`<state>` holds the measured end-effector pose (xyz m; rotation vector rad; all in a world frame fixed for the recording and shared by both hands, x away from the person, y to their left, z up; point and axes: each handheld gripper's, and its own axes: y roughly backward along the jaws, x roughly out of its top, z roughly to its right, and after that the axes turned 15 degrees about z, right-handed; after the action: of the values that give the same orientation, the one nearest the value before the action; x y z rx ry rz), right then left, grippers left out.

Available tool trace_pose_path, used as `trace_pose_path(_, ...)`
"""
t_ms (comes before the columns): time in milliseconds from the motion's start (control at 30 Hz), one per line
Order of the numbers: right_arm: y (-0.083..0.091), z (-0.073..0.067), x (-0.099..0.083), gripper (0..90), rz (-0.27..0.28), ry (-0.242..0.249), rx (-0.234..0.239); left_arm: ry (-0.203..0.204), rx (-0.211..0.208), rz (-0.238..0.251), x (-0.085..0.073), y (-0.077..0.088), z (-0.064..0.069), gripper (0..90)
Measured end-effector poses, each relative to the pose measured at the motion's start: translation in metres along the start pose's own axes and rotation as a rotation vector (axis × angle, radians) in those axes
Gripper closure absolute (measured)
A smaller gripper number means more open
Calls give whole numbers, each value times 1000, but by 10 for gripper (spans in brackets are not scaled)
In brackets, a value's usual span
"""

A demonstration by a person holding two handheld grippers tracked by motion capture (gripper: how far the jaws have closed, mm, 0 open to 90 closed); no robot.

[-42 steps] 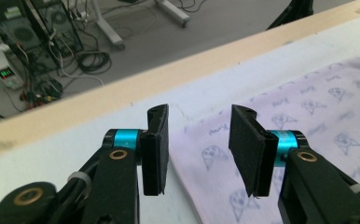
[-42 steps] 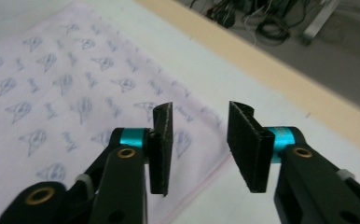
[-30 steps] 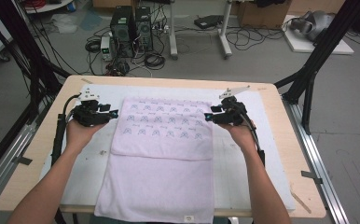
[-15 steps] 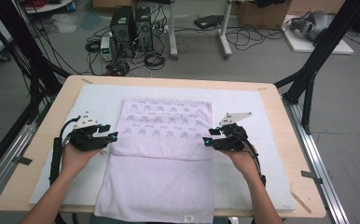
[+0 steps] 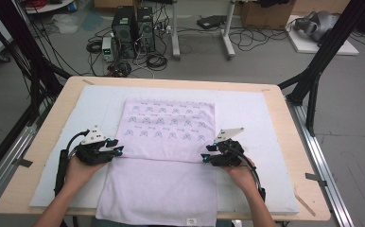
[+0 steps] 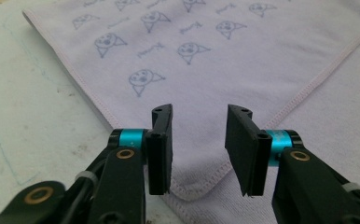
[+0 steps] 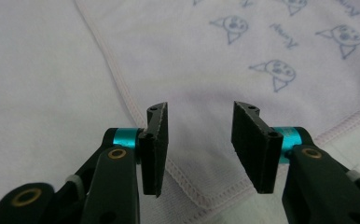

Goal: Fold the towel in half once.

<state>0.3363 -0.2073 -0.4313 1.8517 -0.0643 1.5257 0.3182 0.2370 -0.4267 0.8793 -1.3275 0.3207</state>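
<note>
Both forearms reach in from the table's near edge; the left gripper (image 5: 116, 146) and right gripper (image 5: 205, 153) point inward, jaws parted after closing slightly, pads gripping nothing.

The premises are a robotics or recording laboratory, not a home. A pale wooden work table (image 5: 284, 142) stands within a frame of black metal struts (image 5: 327, 52). On the grey concrete floor (image 5: 351, 123) beyond its far edge stand two black desktop computer towers (image 5: 133, 23) amid tangled black cables (image 5: 256, 38).
</note>
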Motion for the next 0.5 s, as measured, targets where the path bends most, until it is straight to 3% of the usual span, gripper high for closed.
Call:
trace_pose_path(133, -7, -1, -5, 621, -30, 9, 5, 12, -12, -46, -5, -5, -2, 700)
trace_pose_path(267, -6, 1, -9, 690, 1, -8, 11, -5, -23, -104, -9, -12, 1, 757)
trace_pose_path(400, -6, 1, -9, 798, 3, -14, 28, -32, -17, -96, -8, -12, 3, 839)
trace_pose_path(500, -6, 3, -9, 855, 11, -30, 43, -26, -17, -84, -7, -10, 2, 894)
